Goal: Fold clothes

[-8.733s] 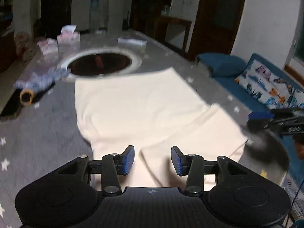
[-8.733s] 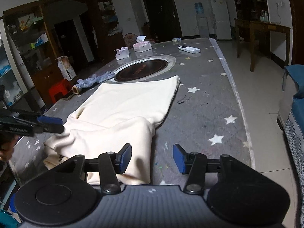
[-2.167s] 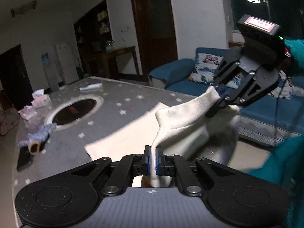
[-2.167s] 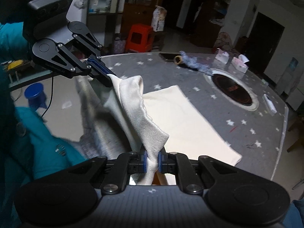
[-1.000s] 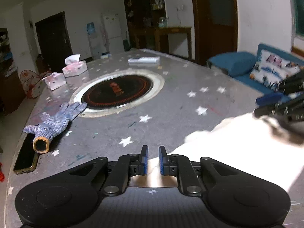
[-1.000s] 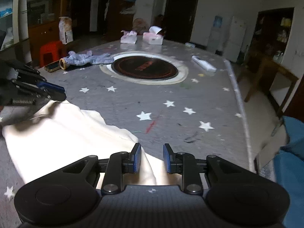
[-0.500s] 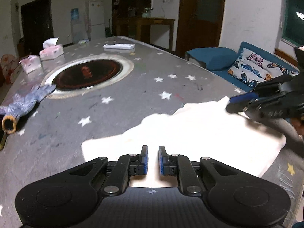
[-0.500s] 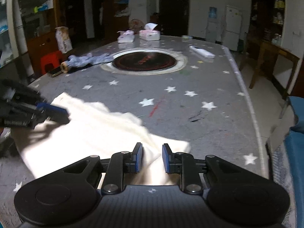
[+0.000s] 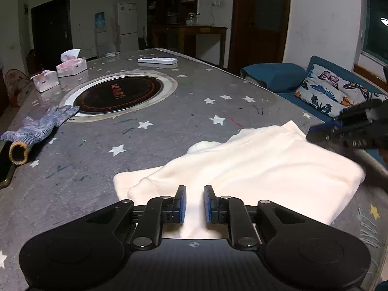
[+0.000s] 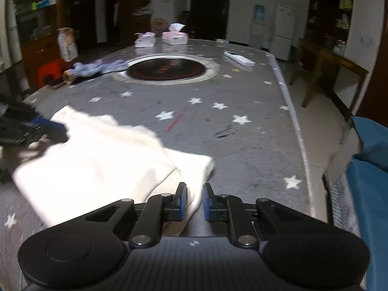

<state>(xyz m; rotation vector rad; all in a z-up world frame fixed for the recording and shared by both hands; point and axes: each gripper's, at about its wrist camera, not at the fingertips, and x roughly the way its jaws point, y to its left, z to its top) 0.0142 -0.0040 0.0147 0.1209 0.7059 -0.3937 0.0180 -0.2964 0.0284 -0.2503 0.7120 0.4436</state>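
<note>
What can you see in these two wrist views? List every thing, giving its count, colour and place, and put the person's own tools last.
Garment: one, cream, folded at the table's near edge.
Table: one, grey with white stars.
Round inset: one, black with a pale ring, mid-table.
Work glove: one, blue-grey with a tan cuff, left of the inset.
Tissue boxes: two, pink, at the far end.
Remote: one, white, far side.
Phone: one, dark, at the left edge.
Sofa: one, blue, with a butterfly cushion.
Stool: one, red, on the floor.
Left claw: black with blue pads, slightly open over the garment.
Right claw: same colours, slightly open at the garment's corner.
</note>
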